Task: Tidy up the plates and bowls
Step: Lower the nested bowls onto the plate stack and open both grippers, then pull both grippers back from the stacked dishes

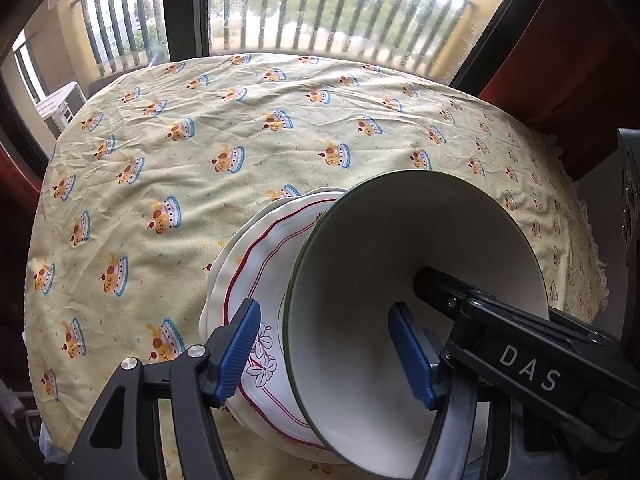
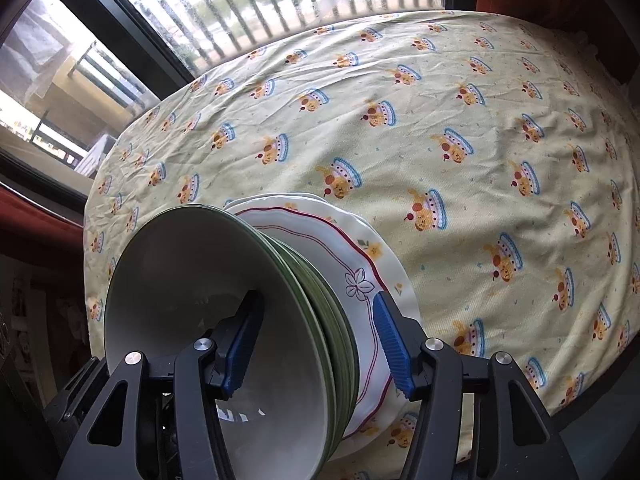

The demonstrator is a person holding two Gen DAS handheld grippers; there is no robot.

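Observation:
Several nested bowls (image 1: 384, 248), white inside and green outside (image 2: 320, 292), stand on a stack of plates. The top plate (image 1: 256, 264) is white with red lines and a flower outline (image 2: 344, 256). A cream plate (image 2: 386, 264) lies beneath it. My left gripper (image 1: 323, 306) straddles the bowls' left wall, one blue pad outside and one inside, neither pressing on it. My right gripper (image 2: 317, 296) straddles the opposite wall the same way, with gaps at both pads. In the left wrist view a finger (image 1: 436, 284) of the right gripper reaches into the top bowl.
The crockery stands near the front edge of a table under a yellow cloth (image 1: 240, 132) printed with cakes (image 2: 460, 120). A window with railings (image 1: 320, 8) runs along the far edge. Red curtains (image 1: 560, 60) hang at the sides.

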